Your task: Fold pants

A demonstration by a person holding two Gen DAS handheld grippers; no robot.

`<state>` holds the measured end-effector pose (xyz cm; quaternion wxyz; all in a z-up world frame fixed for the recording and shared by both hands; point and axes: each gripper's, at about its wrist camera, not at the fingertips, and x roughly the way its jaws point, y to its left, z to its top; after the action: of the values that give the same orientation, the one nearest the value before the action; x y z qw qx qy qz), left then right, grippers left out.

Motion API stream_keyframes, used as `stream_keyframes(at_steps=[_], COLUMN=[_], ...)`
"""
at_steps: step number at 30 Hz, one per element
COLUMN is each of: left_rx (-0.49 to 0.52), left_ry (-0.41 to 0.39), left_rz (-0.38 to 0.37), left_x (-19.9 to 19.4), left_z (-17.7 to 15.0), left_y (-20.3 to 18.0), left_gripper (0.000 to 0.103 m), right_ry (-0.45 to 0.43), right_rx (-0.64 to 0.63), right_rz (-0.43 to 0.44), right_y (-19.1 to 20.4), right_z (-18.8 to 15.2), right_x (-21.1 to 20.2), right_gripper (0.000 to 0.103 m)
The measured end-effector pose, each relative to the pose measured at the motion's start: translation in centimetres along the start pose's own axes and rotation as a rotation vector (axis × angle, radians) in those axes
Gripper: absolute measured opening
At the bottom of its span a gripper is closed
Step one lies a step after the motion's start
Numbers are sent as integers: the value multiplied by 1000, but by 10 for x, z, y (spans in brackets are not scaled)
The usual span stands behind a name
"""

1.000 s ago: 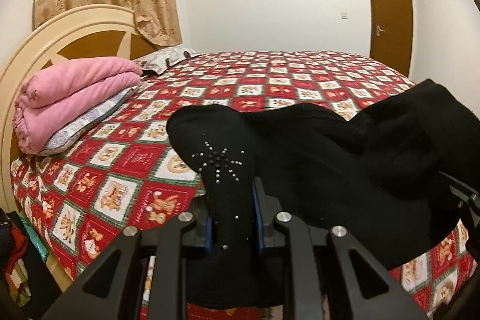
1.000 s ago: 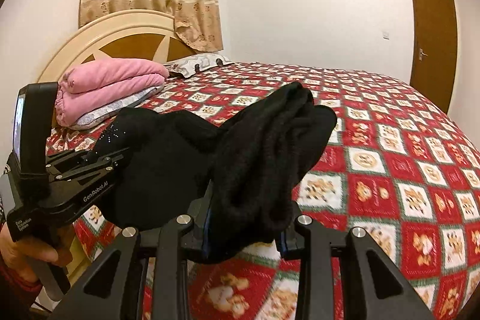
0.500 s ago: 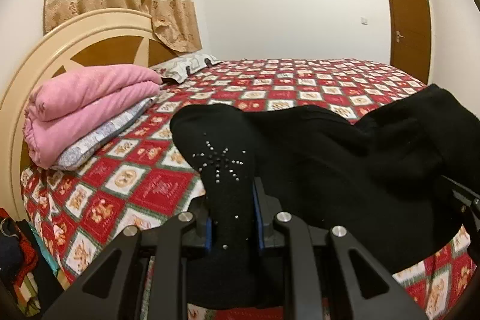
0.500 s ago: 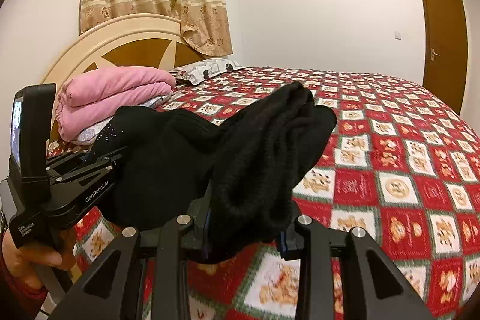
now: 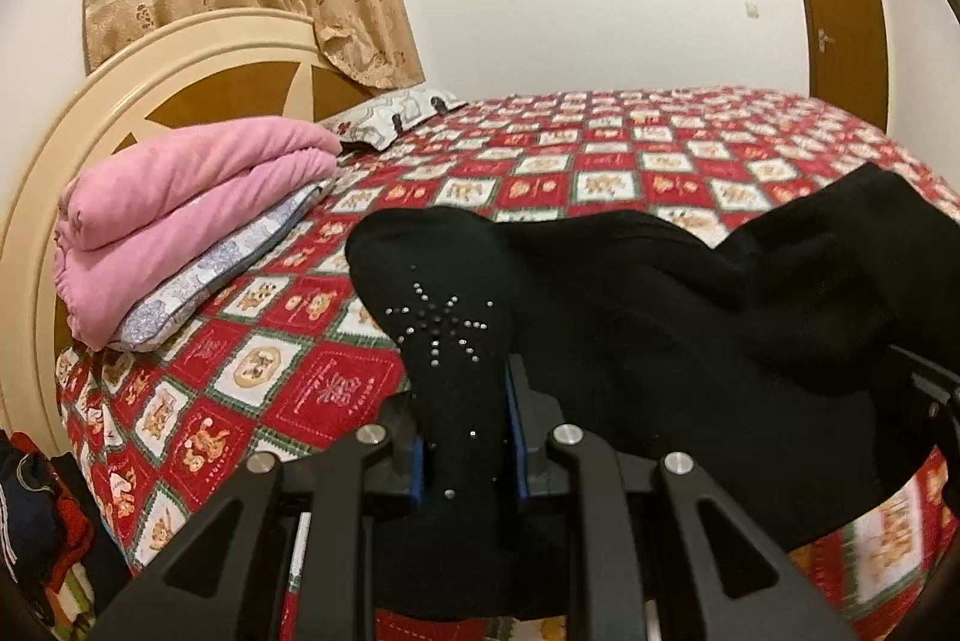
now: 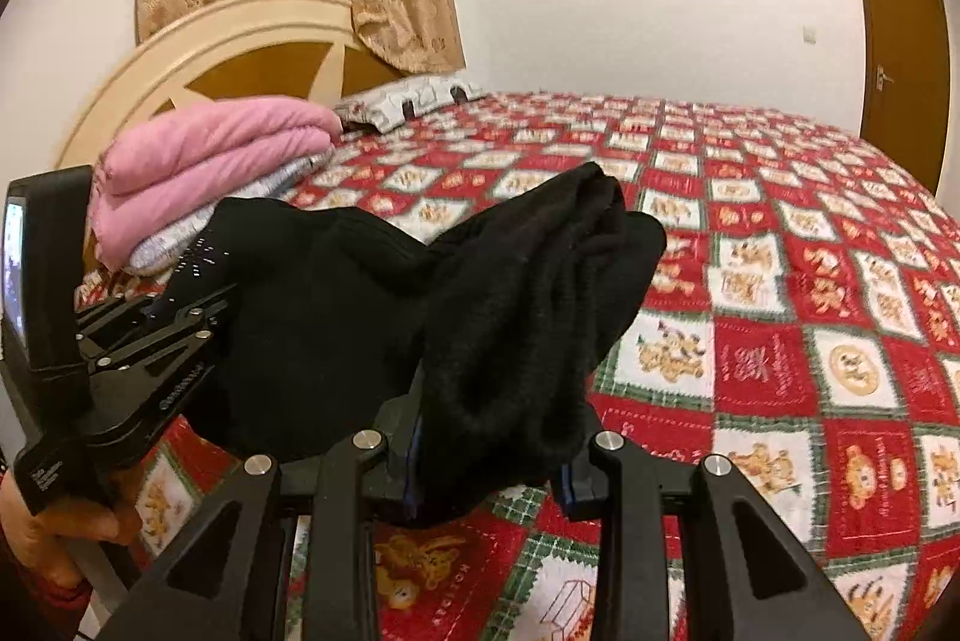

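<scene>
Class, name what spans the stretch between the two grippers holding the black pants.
Only the black pants themselves: a sagging swag of fabric runs from the left gripper to the right gripper, clearest in the right wrist view.

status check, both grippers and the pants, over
Left gripper shut on black pants. Right gripper shut on the other end. Pants held above bed; nothing in the way.

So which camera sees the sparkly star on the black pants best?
The left wrist view: the sparkly star faces the camera, just above the left gripper. In the right wrist view it is small, blurred and side-on on the black pants.
</scene>
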<state>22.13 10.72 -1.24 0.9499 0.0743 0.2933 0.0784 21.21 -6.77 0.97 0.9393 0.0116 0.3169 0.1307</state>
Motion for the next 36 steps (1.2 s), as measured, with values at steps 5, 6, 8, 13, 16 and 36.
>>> stream_keyframes(at_steps=[5,6,8,13,16,36], left_rx=[-3,-1,-3,24,22,-139], left_ry=[73,83,99,105,125,204], left_rz=[14,22,22,27,23,-36], left_x=[26,30,36,42,49,64], left_z=[-13,-16,-20,-28,-33,-38], left_y=[0,0,0,-2,-3,54], left_gripper=[22,22,22,23,25,100], right_ry=[84,96,107,132,152,-68], right_rx=[10,14,25,43,58,10], right_rz=[-9,-16,-17,-1,16,-44], right_y=[-5,-7,-11,-19,-22,-9], right_z=[-14,-17,-20,-24,-24,-7], right_x=[40,46,53,63,68,-14], right_gripper=[33,33,33,34,36,41])
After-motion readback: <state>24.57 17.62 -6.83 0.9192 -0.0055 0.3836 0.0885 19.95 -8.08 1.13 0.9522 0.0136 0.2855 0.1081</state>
